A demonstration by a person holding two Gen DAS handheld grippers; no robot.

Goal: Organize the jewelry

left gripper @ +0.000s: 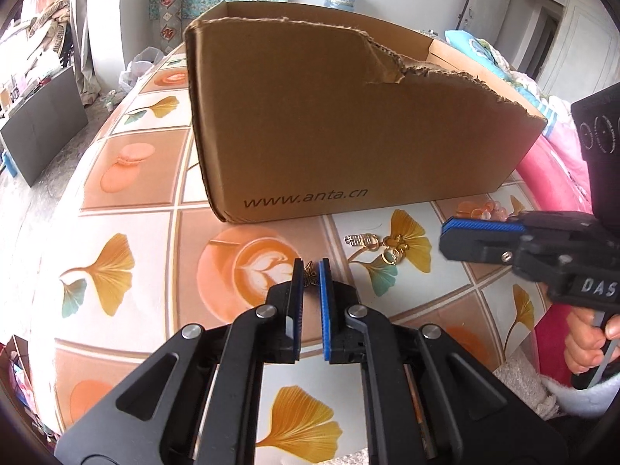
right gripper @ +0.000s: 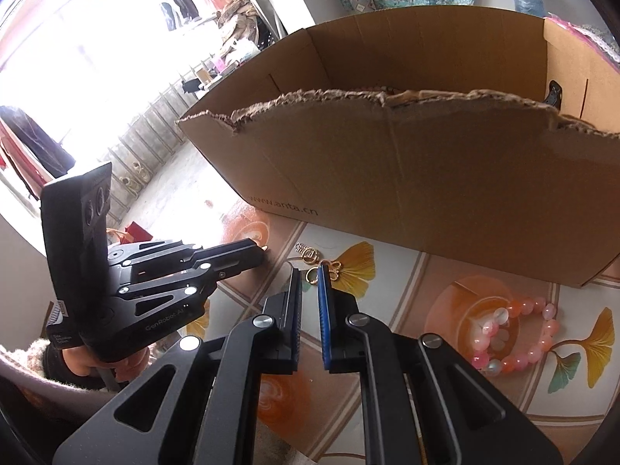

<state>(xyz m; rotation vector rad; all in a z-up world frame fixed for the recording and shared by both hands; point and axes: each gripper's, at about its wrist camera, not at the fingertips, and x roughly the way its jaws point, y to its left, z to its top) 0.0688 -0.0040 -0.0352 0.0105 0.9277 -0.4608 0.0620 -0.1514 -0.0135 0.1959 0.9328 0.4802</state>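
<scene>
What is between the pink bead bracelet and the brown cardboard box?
Nothing: in the right wrist view only bare patterned tablecloth separates the pink bead bracelet from the brown cardboard box.

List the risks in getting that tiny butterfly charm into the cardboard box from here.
1. The small bronze butterfly charm is pinched only at the very tips of the left gripper; a jolt could drop it.
2. The brown cardboard box's near wall is tall on the left, so the fingers could clip its torn rim.
3. A dropped charm could be hard to spot on the patterned tablecloth.
</scene>
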